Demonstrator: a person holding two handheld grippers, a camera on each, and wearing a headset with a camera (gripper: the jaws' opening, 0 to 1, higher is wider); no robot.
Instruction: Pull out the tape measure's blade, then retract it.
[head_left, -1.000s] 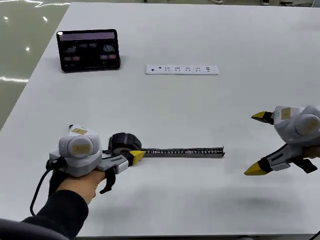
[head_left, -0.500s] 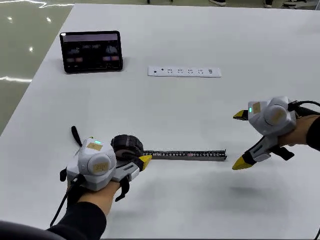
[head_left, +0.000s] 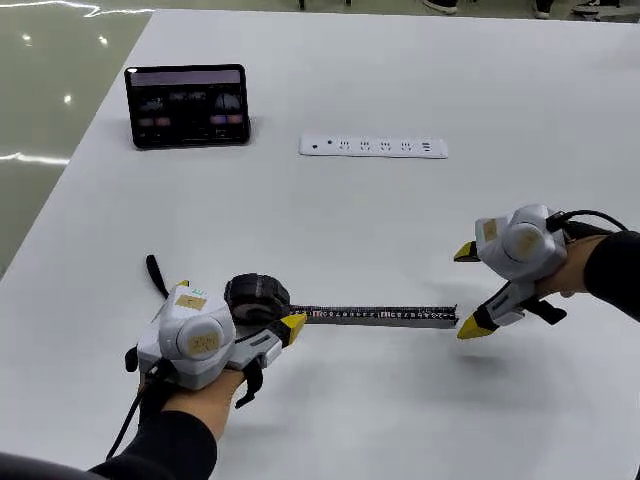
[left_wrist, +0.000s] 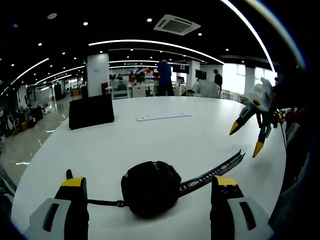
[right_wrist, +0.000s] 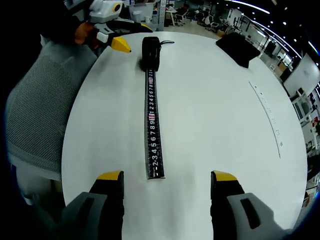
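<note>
A white table (head_left: 400, 60) is carrying everything. Far beyond the tape measure's case (head_left: 257, 296), a dark tablet (head_left: 188, 104) is standing up. A white power strip (head_left: 373, 147) is lying flat, beyond the case and to its right.

I am holding my left gripper (left_wrist: 149, 181) spread wide around the case, its jaws flanking it without touching and gripping nothing. My right gripper (head_left: 468, 290) is hovering well to the right of the case, also spread wide and empty, with the blade's free end lying between its jaw tips.

The blade (head_left: 385, 317) is lying flat, its long axis running from the case straight toward the right gripper. The right gripper view is showing the blade's printed numbers clearly. The left gripper view is showing a thin strap (left_wrist: 102, 202) trailing from the case.
</note>
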